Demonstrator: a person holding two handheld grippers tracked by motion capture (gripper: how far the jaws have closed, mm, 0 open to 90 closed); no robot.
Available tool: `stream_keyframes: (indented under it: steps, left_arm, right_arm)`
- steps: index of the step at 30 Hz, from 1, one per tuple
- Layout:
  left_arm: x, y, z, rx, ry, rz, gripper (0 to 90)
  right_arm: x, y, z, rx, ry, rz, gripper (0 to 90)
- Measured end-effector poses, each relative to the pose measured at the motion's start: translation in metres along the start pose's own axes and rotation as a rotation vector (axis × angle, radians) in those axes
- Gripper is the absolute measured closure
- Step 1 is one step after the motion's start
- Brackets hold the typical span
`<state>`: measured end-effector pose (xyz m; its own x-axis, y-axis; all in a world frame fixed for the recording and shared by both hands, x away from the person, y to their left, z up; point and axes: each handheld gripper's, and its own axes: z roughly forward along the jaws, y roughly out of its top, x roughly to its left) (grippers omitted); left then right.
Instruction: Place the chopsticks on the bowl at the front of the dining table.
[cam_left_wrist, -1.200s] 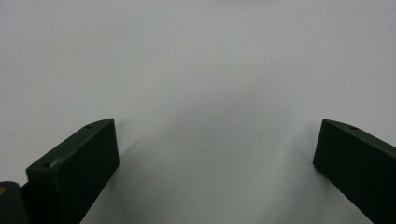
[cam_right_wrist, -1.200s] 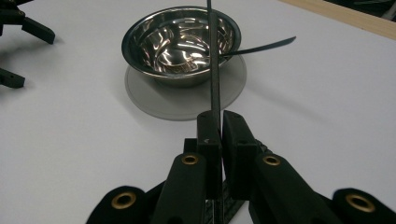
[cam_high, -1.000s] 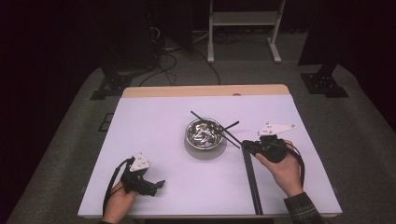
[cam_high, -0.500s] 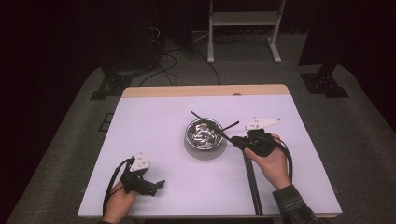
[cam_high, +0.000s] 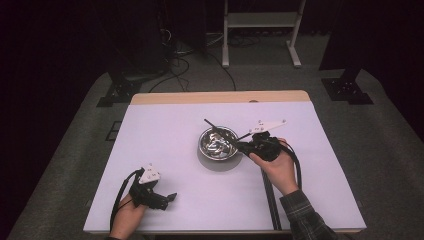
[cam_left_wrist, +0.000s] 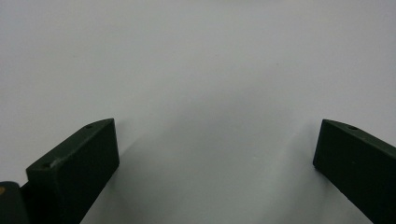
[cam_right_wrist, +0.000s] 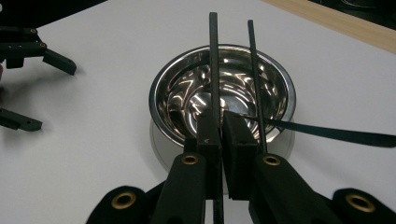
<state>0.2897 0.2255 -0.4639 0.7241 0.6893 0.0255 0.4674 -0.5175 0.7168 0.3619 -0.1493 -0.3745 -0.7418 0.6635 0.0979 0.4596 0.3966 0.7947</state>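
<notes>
Gripping a thin black stick, the right gripper has its jaws pressed together on it just past the near rim of the steel bowl. In the right gripper view the held stick runs from between the jaws straight toward twelve o'clock, crossing over the bowl's hollow and passing its far rim. A second black stick lies just beside it at about one o'clock, nearly parallel, resting across the bowl — it sits outside the clamped jaws, against the outer side of one jaw. A flat black strip reaches off toward three o'clock from the bowl's near edge.

Seen from the high view, the bowl stands near the middle of the white table, and the right hand holds its gripper at the bowl's three o'clock side, the stick tips poking out past the bowl at about eleven o'clock. A long dark bar lies on the table from below that hand toward six o'clock.

At about seven o'clock from the bowl and well apart from it, the left gripper rests low on the table in the left hand. Its jaws stand wide apart with only bare tabletop between them — nothing held.
</notes>
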Motion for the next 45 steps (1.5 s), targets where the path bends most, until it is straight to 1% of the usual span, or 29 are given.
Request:
stream_keyframes:
  steps: [7,10,19,27,34,36,39,43,45]
  left_arm:
    - [0.0,0.0,0.0,0.002,0.0,0.002,0.0]
    - [0.0,0.0,0.0,0.001,0.0,0.002,0.0]
    - [0.0,0.0,0.0,0.001,-0.001,0.002,0.0]
    - [0.0,0.0,0.0,0.003,-0.001,0.0,0.0]
    - [0.0,0.0,0.0,0.002,-0.001,0.0,0.0]
    - [0.0,0.0,0.0,0.002,-0.002,-0.001,0.0]
    - [0.0,0.0,0.0,0.003,-0.002,0.0,0.0]
    - [0.0,0.0,0.0,0.004,-0.002,0.001,0.0]
    - [0.0,0.0,0.0,0.003,-0.002,0.0,0.0]
  right_arm:
    - [0.0,0.009,0.012,0.003,0.0,-0.008,85.8]
    - [0.001,0.013,0.016,0.005,0.003,-0.002,85.8]
    - [0.002,0.021,0.037,0.018,0.013,0.001,85.8]
    - [0.005,0.03,0.058,0.032,0.02,-0.005,85.8]
    - [0.002,0.037,0.075,0.047,0.003,0.016,85.8]
    - [0.002,0.039,0.08,0.056,-0.006,0.009,85.8]
    - [0.001,0.04,0.085,0.069,-0.02,0.014,85.8]
    - [0.001,0.04,0.091,0.072,-0.021,0.02,85.7]
    - [0.002,0.041,0.093,0.081,-0.027,0.01,85.7]
